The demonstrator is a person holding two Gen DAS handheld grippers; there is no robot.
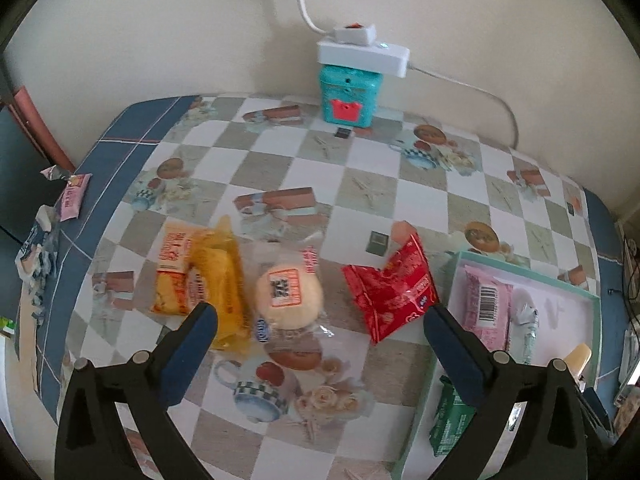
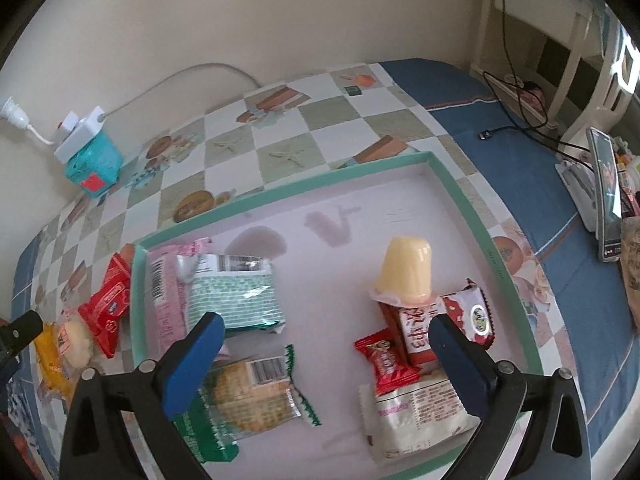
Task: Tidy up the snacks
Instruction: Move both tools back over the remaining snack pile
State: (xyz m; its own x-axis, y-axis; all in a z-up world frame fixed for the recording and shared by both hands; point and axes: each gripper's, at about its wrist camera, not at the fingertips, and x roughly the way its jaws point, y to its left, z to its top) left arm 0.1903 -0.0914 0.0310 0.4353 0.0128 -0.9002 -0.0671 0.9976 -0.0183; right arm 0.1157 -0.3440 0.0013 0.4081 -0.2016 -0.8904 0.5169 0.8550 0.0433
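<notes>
Both tongs stand wide open and hold nothing. The left gripper (image 1: 320, 320) hovers low in its frame over a round pale bun in clear wrap (image 1: 289, 294), between a yellow cake packet (image 1: 200, 276) and a red foil pouch (image 1: 390, 286). The right gripper (image 2: 326, 328) hangs over the mint-rimmed shallow box (image 2: 480, 224). Best next — centre on the bun, pinch gently, drop it in the box's bare upper-middle floor.

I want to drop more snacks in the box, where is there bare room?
Free: the box's far half, beyond the jelly cup, and the strip between the green cracker pack and the red candy. Crowded: the near corners.
</notes>
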